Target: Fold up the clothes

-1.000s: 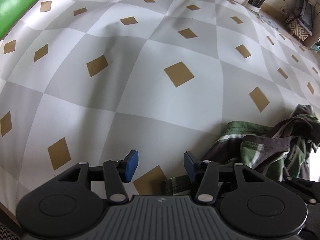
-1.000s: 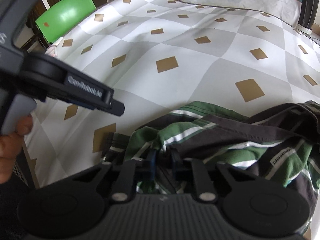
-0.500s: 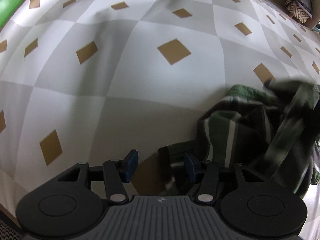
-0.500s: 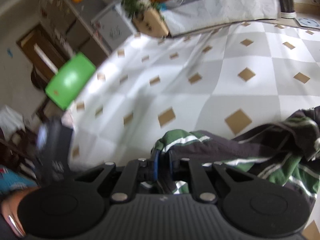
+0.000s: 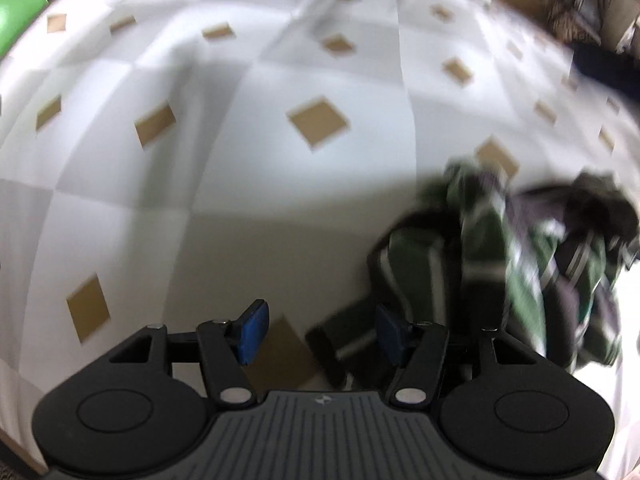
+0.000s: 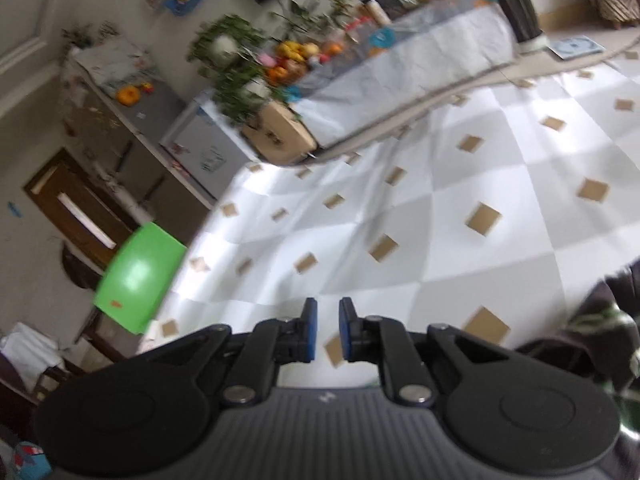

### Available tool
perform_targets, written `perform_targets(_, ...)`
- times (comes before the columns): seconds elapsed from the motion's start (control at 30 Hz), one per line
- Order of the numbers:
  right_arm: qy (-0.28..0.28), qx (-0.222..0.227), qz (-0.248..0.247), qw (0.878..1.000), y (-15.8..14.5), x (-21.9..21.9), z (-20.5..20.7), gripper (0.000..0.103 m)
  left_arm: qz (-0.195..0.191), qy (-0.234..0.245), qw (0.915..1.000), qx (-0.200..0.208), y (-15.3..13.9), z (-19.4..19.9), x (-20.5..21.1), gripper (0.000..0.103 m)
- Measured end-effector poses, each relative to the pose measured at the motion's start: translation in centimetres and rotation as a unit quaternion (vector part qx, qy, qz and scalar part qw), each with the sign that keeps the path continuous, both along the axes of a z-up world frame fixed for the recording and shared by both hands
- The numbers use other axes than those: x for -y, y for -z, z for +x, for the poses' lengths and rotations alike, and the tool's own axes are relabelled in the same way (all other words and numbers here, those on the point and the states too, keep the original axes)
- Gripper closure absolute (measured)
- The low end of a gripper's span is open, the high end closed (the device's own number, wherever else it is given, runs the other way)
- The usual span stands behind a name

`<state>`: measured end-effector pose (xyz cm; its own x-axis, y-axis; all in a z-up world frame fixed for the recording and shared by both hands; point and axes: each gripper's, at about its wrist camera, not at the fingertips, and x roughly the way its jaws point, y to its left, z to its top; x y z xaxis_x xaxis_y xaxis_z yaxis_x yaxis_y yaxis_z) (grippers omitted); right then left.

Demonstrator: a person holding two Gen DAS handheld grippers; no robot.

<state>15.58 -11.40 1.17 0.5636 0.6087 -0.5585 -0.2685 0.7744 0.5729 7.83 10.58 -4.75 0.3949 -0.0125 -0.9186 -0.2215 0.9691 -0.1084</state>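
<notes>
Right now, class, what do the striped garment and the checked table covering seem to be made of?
Striped garment: soft woven or knit cloth, matte; it crumples into limp folds. Checked table covering: probably smooth cloth or vinyl, slightly glossy, with creases; blur leaves it open.

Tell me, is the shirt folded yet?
Not yet. The striped shirt lies crumpled on the checked cloth, no fold visible. Neither the left gripper nor the right gripper holds it; both are opening, empty. All the folding is left.
</notes>
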Motion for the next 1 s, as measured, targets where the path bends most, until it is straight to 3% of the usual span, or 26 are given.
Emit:
perform_targets(0.1, 0.005, -0.009, -0.052, 0.999, 0.8, -0.1, -0.2, 0.067, -0.048, -0.006, 0.9980, 0.040, -1.5, -0.4, -0.6, 0.046)
perform_targets(0.23, 0.034, -0.029, -0.102, 0.994, 1.5, 1.0, -0.4, 0.058, -0.087, 0.035, 0.9932, 0.069, -2.6, -0.5, 0.9, 0.046)
perform_targets(0.33, 0.062, -0.054, -0.122, 0.989, 2.3, 2.3, -0.4, 0.055, -0.085, 0.061, 0.9923, 0.066, -2.6, -0.2, 2.2, 0.045)
perform_targets(0.57, 0.081, -0.072, -0.145, 0.983, 3.2, 4.8, -1.2, 0.052, -0.059, 0.060, 0.9937, 0.074, -2.7, 0.5, 3.7, 0.044)
perform_targets(0.73, 0.074, -0.079, -0.150, 0.983, 3.2, 6.4, -1.9, 0.051, -0.052, 0.070, 0.9931, 0.079, -2.8, 0.8, 4.9, 0.038)
perform_targets(0.9, 0.057, -0.086, -0.164, 0.981, 3.1, 7.7, -2.9, 0.051, -0.036, 0.057, 0.9911, 0.115, -4.0, 0.7, 5.2, 0.037)
perform_targets(1.0, 0.045, -0.089, -0.181, 0.978, 3.4, 8.7, -3.8, 0.049, -0.026, 0.061, 0.9907, 0.119, -4.1, 1.0, 5.4, 0.028)
